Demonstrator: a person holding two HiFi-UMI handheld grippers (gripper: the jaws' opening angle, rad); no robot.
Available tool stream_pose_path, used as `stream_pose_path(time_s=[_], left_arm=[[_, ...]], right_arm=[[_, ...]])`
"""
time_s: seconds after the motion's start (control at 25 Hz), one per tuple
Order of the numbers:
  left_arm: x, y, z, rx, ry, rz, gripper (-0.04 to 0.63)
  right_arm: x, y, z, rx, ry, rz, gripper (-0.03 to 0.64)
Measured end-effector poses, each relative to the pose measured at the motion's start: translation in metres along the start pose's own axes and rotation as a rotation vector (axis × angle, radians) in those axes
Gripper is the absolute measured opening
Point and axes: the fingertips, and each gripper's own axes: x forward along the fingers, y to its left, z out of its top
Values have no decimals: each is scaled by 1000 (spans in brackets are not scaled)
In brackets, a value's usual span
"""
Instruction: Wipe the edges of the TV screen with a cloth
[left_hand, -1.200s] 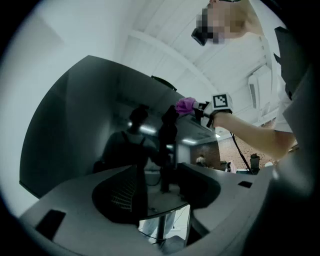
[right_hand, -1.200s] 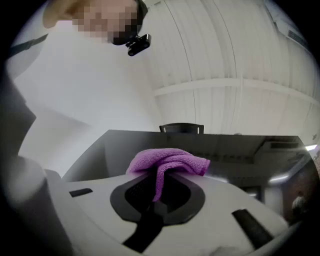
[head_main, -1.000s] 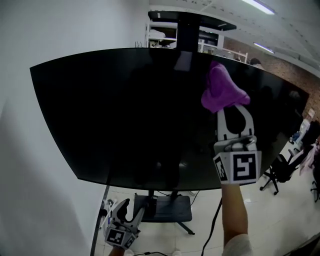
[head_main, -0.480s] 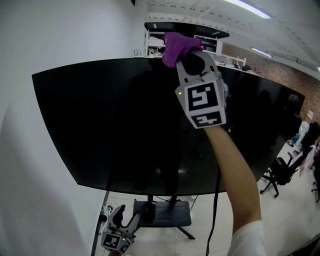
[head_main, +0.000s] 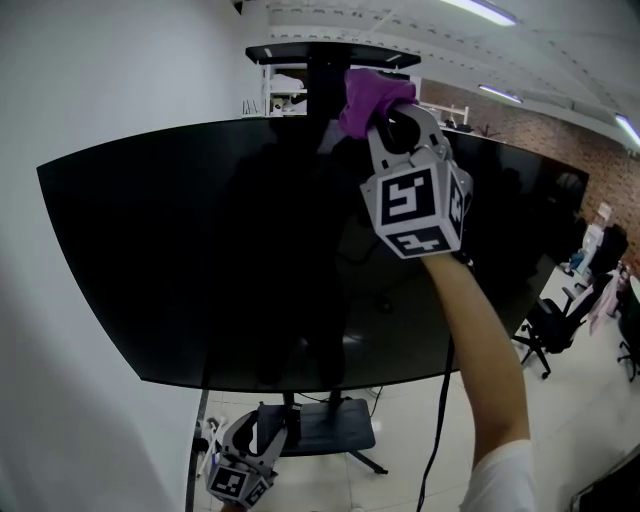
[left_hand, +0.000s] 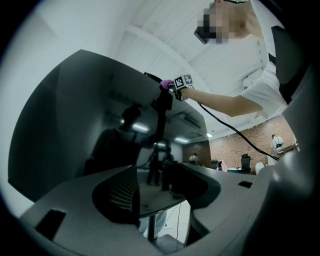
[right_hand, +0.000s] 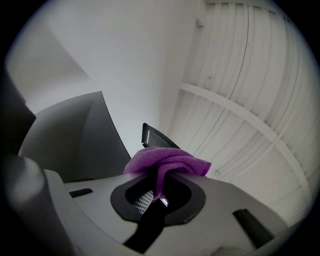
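The right gripper (head_main: 388, 112) is clamped on the cloth (head_main: 368, 96) at the TV's (head_main: 180, 260) top edge, 12 o'clock. The pinch looks slight, so dragging could tug the cloth loose. The left gripper (head_main: 262, 432) hangs at 6 o'clock, jaws apart and empty.

There is one TV screen (head_main: 200, 270) and one purple cloth (head_main: 368, 98). There are two grippers: the left gripper (head_main: 268, 425) and the right gripper (head_main: 380, 110).
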Motion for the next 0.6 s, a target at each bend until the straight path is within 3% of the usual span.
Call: stream_pose_path(time_s=[0.28, 0.6], left_arm=[[45, -40, -14, -2, 13, -137, 232], [104, -111, -12, -35, 23, -321, 232]], right_arm=[[-40, -65, -75, 19, 141, -62, 48], [-77, -139, -155, 133, 261, -115, 49]])
